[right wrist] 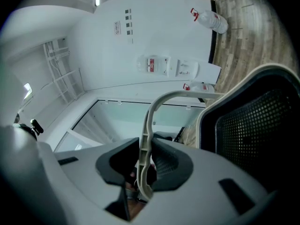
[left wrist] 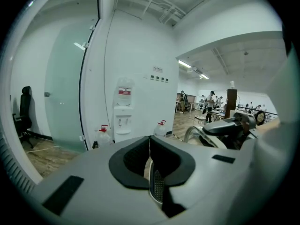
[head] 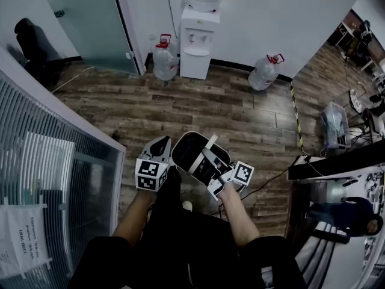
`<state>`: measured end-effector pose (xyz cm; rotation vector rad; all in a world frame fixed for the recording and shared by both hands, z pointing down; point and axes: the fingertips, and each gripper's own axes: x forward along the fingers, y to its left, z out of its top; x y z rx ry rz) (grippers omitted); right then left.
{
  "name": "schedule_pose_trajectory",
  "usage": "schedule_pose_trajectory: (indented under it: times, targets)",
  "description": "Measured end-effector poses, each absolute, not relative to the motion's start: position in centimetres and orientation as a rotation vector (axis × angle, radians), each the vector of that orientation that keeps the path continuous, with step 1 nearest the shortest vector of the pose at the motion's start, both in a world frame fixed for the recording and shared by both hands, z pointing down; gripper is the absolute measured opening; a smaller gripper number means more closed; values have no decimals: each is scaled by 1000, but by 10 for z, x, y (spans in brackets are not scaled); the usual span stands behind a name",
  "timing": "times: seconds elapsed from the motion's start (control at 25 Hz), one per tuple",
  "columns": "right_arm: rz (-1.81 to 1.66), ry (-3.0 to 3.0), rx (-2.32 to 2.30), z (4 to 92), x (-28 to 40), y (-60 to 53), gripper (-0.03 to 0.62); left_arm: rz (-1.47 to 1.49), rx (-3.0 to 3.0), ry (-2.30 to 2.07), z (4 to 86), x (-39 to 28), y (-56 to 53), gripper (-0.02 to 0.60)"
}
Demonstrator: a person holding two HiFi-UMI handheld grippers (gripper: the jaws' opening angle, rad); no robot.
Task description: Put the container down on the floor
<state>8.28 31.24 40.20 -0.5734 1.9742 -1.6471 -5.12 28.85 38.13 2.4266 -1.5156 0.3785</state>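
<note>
Black container (head: 194, 154) not yet on floor (head: 240, 113): R gripper (right wrist: 143, 159) fingers (right wrist: 172, 164) clamp its handle (right wrist: 154, 104), L gripper (left wrist: 150, 150) fingers (left wrist: 131, 161) pinch its rim (left wrist: 151, 189).

Dark clothing (head: 180, 251), marker cubes (head: 150, 174) on pale tongs (head: 161, 144)

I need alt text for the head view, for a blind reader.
From above: the left gripper and the right gripper hold a dark container by rim and handle over a wooden floor. A water dispenser and two large bottles stand at the white wall beyond.
</note>
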Motion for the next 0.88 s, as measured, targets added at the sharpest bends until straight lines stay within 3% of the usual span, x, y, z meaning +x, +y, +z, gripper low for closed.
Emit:
schedule_pose_trajectory:
  times: [0.4, 0.88]
  targets:
    - [-1674, 1923, -649, 382, 62, 159, 86, 415, 2459, -1395, 361, -63, 115, 15]
    - [-1555, 1927, -709, 404, 65, 77, 86, 398, 2555, -1317, 388, -62, 35, 15]
